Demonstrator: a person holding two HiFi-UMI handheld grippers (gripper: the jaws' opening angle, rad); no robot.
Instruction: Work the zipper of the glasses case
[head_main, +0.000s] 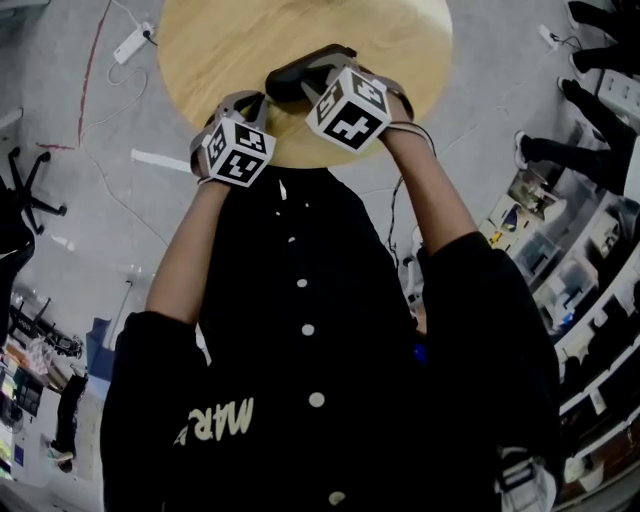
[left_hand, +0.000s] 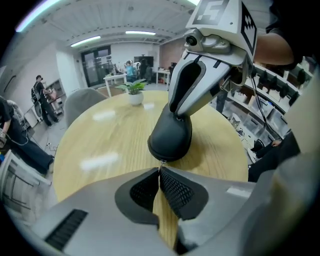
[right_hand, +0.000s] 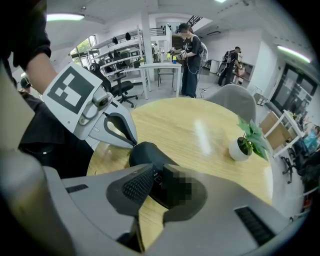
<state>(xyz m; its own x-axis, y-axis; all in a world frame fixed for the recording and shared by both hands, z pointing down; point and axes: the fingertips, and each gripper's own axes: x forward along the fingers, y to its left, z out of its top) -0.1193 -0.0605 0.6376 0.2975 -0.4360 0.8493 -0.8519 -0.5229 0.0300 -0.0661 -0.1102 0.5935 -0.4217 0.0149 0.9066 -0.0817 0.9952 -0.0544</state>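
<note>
A black glasses case lies near the front edge of the round wooden table. In the left gripper view the case points its rounded end at me. My left gripper is shut on the small metal zipper pull at that end. My right gripper is shut across the other part of the case; a mosaic patch hides one pad. From the left gripper view the right gripper stands over the far end. In the head view the left gripper and right gripper meet at the case.
A small potted plant stands at the table's far side. A grey chair sits beyond it. People stand by desks in the background. A power strip and cables lie on the floor; shelves line the right.
</note>
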